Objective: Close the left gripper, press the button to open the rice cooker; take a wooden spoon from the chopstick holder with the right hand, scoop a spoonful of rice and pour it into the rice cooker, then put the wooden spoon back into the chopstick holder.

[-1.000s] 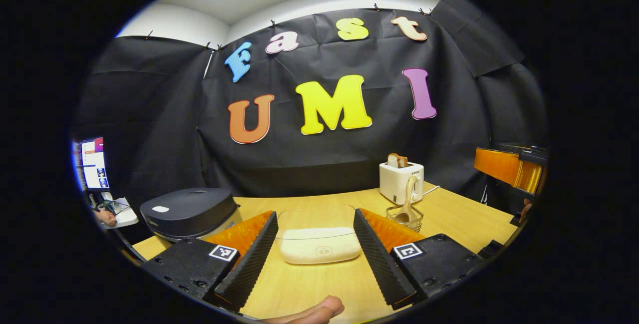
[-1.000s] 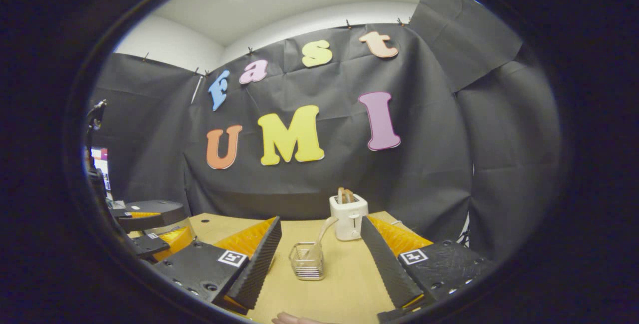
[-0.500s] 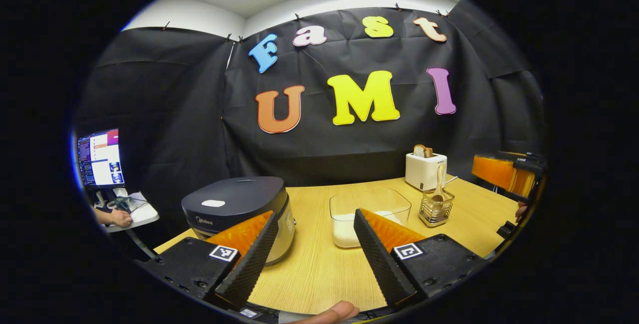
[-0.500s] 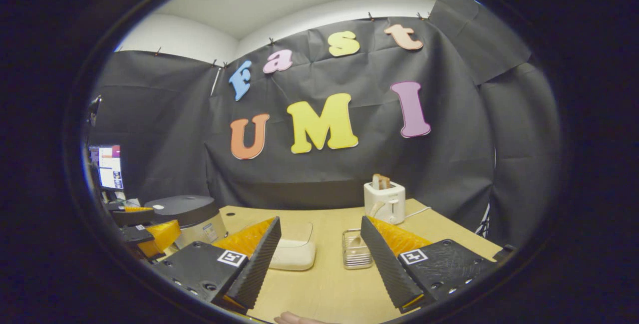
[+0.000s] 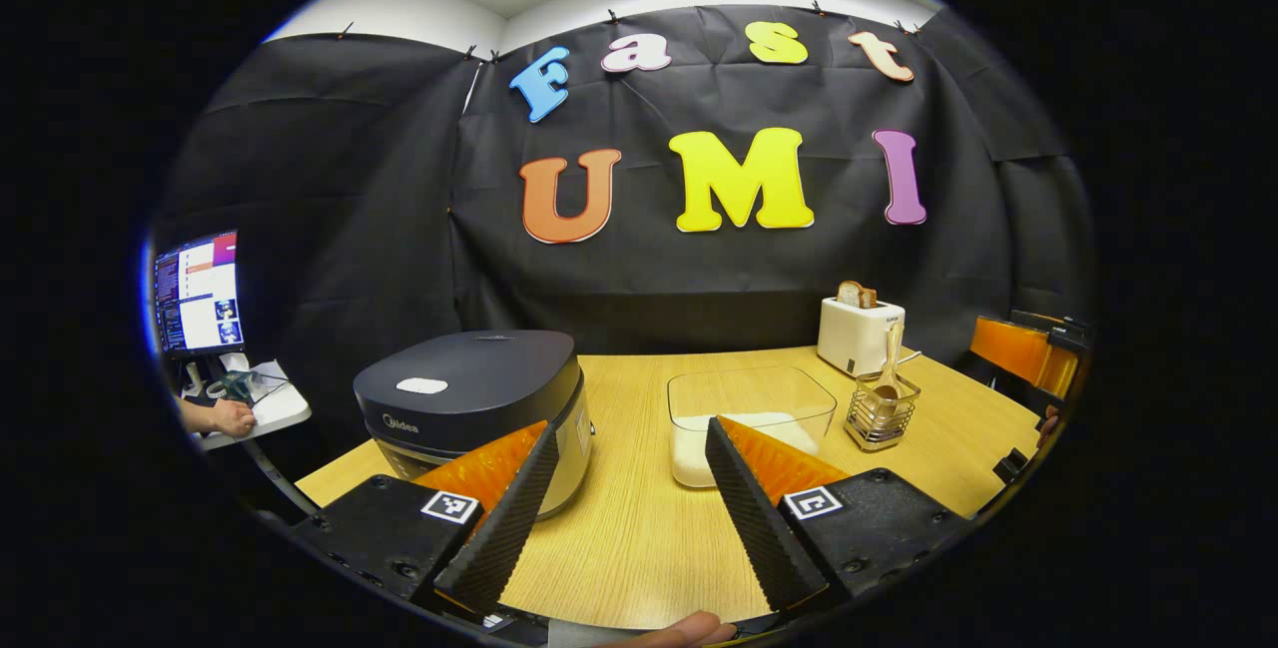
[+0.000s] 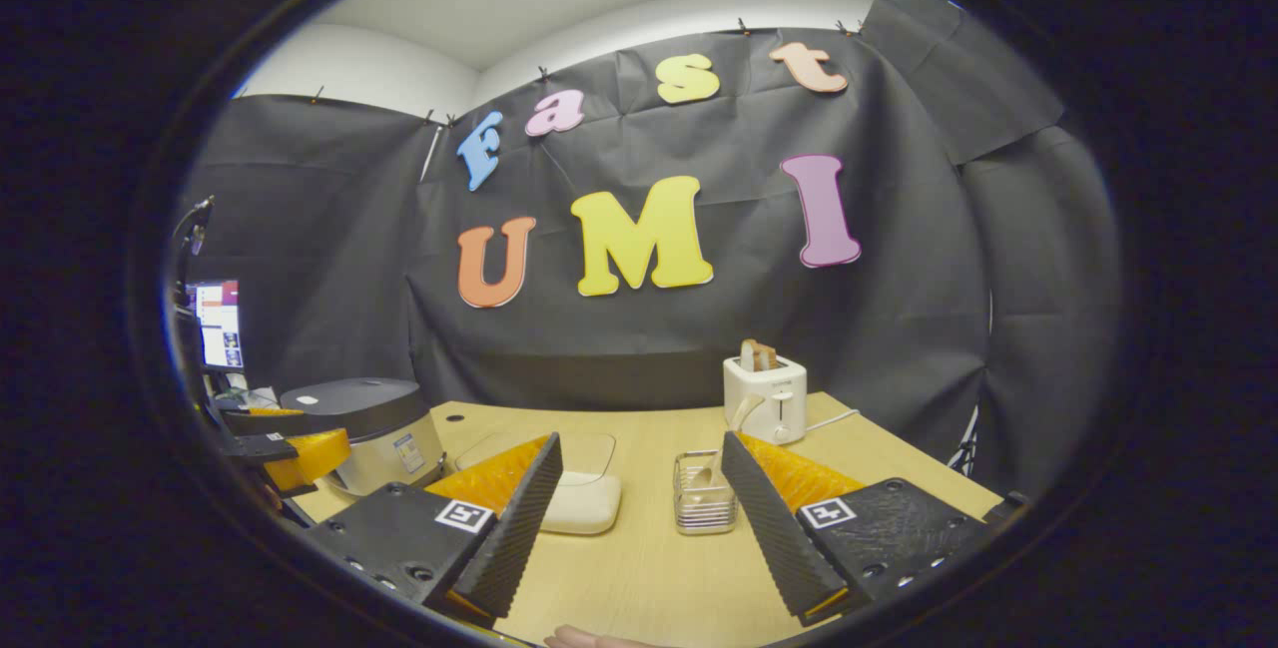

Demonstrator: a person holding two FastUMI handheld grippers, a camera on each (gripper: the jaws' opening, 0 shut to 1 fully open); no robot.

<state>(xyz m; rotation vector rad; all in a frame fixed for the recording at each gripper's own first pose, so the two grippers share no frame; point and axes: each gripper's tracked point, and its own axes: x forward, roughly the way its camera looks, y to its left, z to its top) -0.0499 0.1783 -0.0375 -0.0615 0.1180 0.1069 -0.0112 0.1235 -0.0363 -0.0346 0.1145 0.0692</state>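
Left tool (image 5: 624, 518) agape, rice cooker (image 5: 474, 398) just beyond, leftward.

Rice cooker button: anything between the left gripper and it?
Nothing visible. The left gripper is open, above bare table, with the rice cooker just ahead to its left, lid shut, pale button on top uncovered.

It was a small test booth in an office room: black cloth wall (image 5: 349, 209), a wooden table (image 5: 639, 538), and a computer screen (image 5: 197, 291) beside it.
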